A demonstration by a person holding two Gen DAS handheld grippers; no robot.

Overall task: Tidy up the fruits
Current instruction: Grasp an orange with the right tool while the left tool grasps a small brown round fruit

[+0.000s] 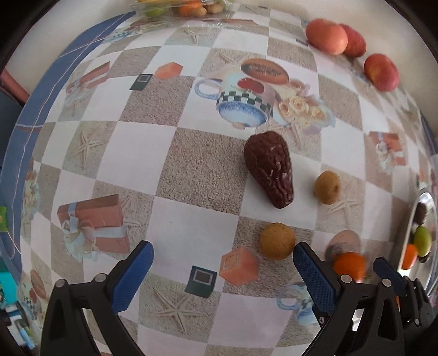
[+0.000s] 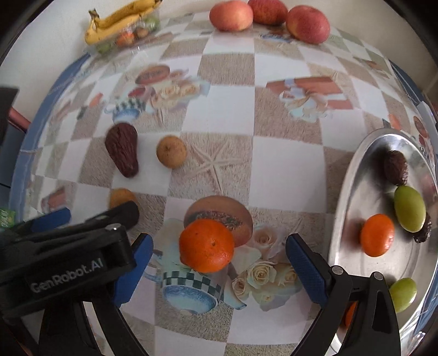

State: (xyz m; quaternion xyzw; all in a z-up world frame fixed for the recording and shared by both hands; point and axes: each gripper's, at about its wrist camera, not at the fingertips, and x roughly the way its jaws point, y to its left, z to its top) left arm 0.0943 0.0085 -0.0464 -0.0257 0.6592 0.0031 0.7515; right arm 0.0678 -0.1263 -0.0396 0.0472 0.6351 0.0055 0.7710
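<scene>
sorting is partway done: the shiny round metal tray [image 2: 353,197] at the right of the bench [image 2: 273,153] already carries a small orange mandarin [image 2: 377,235], an oval green fruit [image 2: 409,208], a second green one [image 2: 402,290] and dark wrinkled dates [image 2: 396,167]. the step in hand looks like picking up the loose bright orange mandarin [image 2: 206,245], which sits on the patterned cloth right between the blue-padded jaws of the right tongs [image 2: 219,269].

those right tongs stand wide open, with clear gaps to the mandarin on both sides, touching nothing. the next move, i would judge, calls for easing forward a little so the pads flank the fruit's middle, then closing gently, since a round fruit can squirt out of a pinch.

the left tongs [image 1: 223,273] are also wide open and hold nothing; a round tan fruit [image 1: 277,241] lies just beside the right-hand pad, whether touching i cannot tell. farther out lie a large brown wrinkled date-shaped fruit [image 1: 268,168] and another small tan fruit [image 1: 327,187], both waiting. three red apples [image 2: 269,16] and yellow bananas [image 2: 120,20] stay at the far edge.
</scene>
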